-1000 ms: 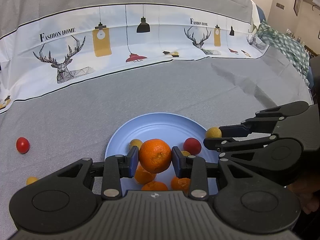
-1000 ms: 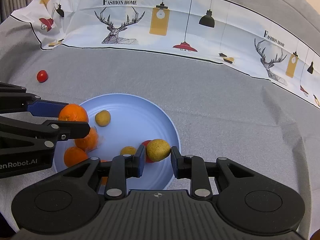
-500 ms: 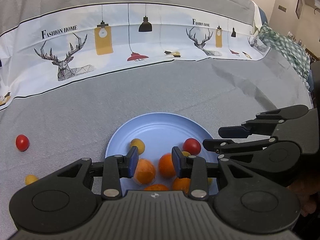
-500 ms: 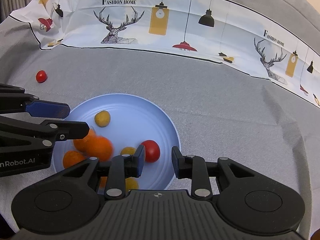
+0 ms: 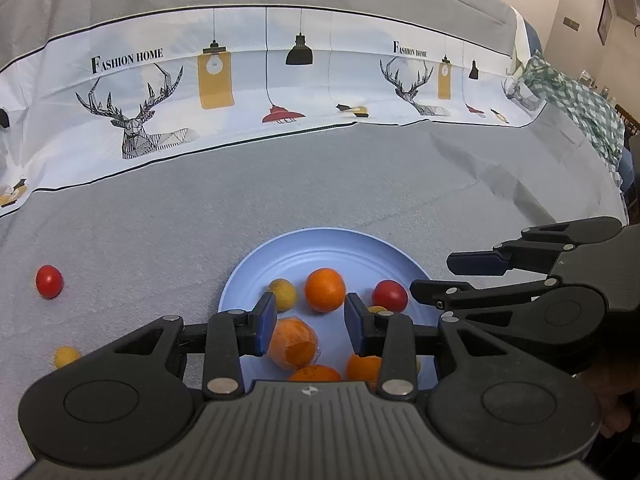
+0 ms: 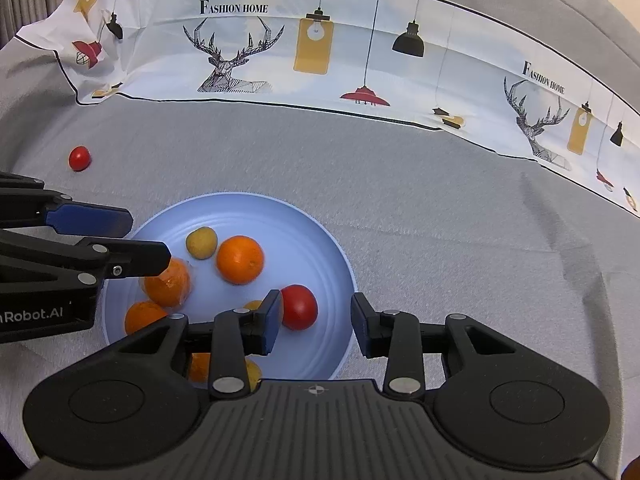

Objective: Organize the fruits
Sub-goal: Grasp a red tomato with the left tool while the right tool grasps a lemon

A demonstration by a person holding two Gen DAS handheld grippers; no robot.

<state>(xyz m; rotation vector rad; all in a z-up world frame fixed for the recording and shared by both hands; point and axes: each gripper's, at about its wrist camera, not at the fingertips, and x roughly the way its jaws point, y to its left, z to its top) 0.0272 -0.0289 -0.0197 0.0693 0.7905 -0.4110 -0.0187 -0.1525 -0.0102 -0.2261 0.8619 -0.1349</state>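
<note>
A light blue plate (image 5: 320, 242) (image 6: 256, 208) lies on the grey cloth and holds several oranges, small yellow fruits and a red tomato (image 5: 390, 295) (image 6: 299, 306). One orange (image 5: 325, 289) (image 6: 240, 259) sits near the plate's middle. My left gripper (image 5: 310, 322) (image 6: 144, 240) is open and empty above the plate's near left side. My right gripper (image 6: 314, 322) (image 5: 432, 276) is open and empty above the plate's right edge. A red tomato (image 5: 49, 281) (image 6: 79, 157) and a small yellow fruit (image 5: 66, 356) lie on the cloth left of the plate.
A white printed cloth band (image 5: 280, 92) (image 6: 360, 60) rises as a low wall along the back. A green checked cloth (image 5: 580, 108) lies at the far right. Grey cloth (image 6: 460, 240) stretches right of the plate.
Both grippers have opened. The orange from my left gripper and the yellow fruit from my right gripper dropped onto the plate; the orange rolled toward the middle.
</note>
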